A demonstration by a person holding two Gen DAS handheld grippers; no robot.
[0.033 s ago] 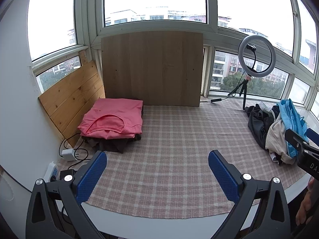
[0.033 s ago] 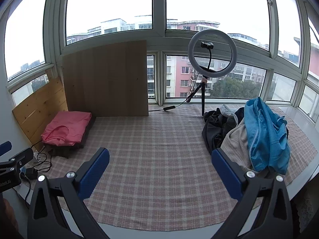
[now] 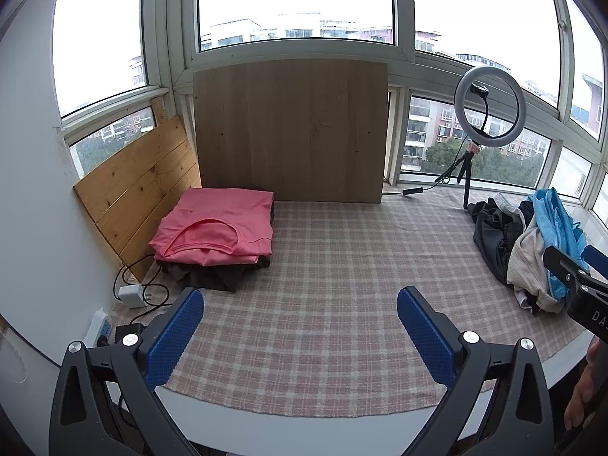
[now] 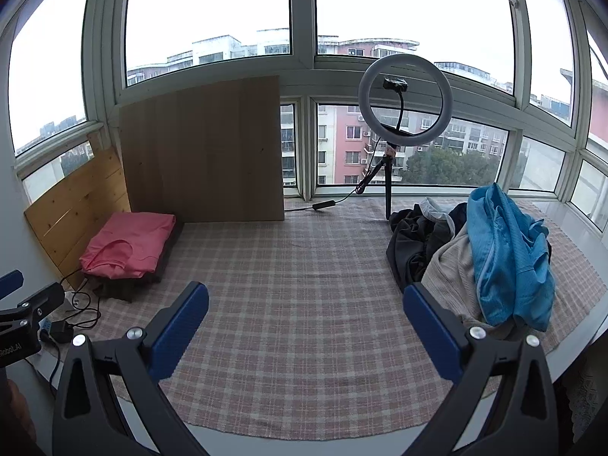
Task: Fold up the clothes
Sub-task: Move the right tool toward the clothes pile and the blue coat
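A folded pink shirt (image 3: 218, 224) lies on top of a folded dark garment at the far left of the checked cloth (image 3: 342, 285); it also shows in the right wrist view (image 4: 129, 245). A heap of unfolded clothes sits at the right, with a blue garment (image 4: 509, 254) on top of a beige one (image 4: 452, 277) and dark ones (image 4: 410, 243). My left gripper (image 3: 300, 326) is open and empty above the cloth's near edge. My right gripper (image 4: 306, 323) is open and empty, its right finger close to the heap.
A ring light on a tripod (image 4: 404, 102) stands at the back by the window, its cable on the cloth. A large wooden board (image 3: 290, 129) leans against the window; a slatted board (image 3: 136, 186) leans at the left. A power strip and cables (image 3: 129, 304) lie at the left.
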